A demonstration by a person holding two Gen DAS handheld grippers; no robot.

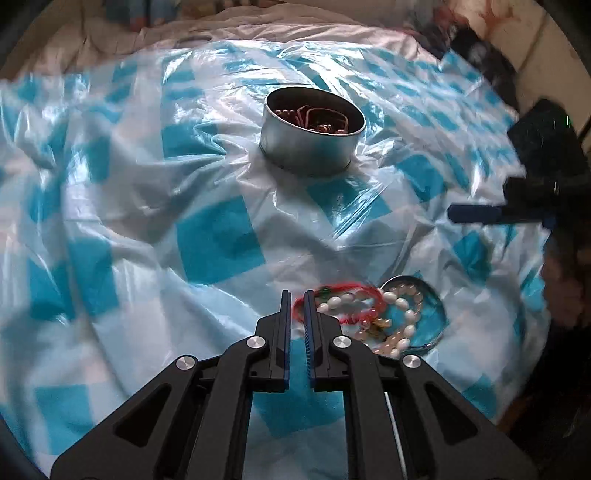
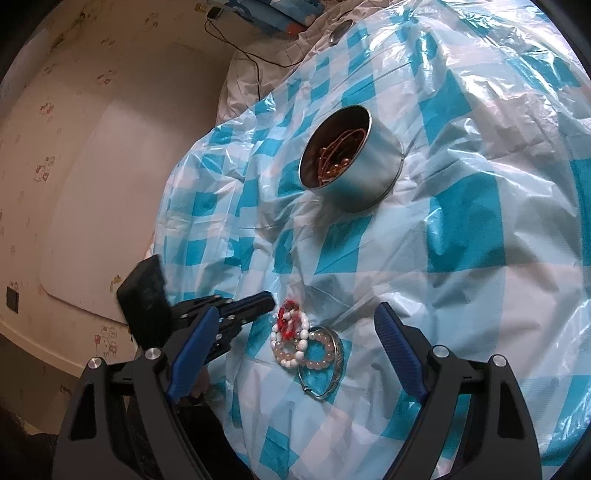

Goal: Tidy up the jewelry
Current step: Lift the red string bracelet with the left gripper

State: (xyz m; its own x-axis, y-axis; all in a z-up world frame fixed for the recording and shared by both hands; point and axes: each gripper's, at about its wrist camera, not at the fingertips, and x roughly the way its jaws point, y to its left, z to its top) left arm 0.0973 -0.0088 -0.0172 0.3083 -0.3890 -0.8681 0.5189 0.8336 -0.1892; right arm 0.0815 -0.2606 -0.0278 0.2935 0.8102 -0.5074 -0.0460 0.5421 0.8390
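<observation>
A round metal tin (image 1: 313, 132) holds brown bead jewelry; it also shows in the right wrist view (image 2: 351, 159). A pile of bracelets lies on the blue-checked plastic sheet: a red cord bracelet (image 1: 341, 300), white bead bracelets (image 2: 291, 339), a pink bead bracelet (image 2: 320, 350) and a silver bangle (image 2: 330, 373). My left gripper (image 1: 297, 300) is nearly shut with a narrow empty gap, its tips at the left edge of the red bracelet. My right gripper (image 2: 295, 332) is open wide above the pile; it also shows at the right edge of the left wrist view (image 1: 476, 214).
The checked plastic sheet (image 2: 461, 221) covers a soft bed with white bedding (image 1: 258, 33) behind. A wall (image 2: 92, 147) with small stickers lies left of the bed. A cable (image 2: 240, 51) and a blue box (image 2: 273, 14) lie at the far end.
</observation>
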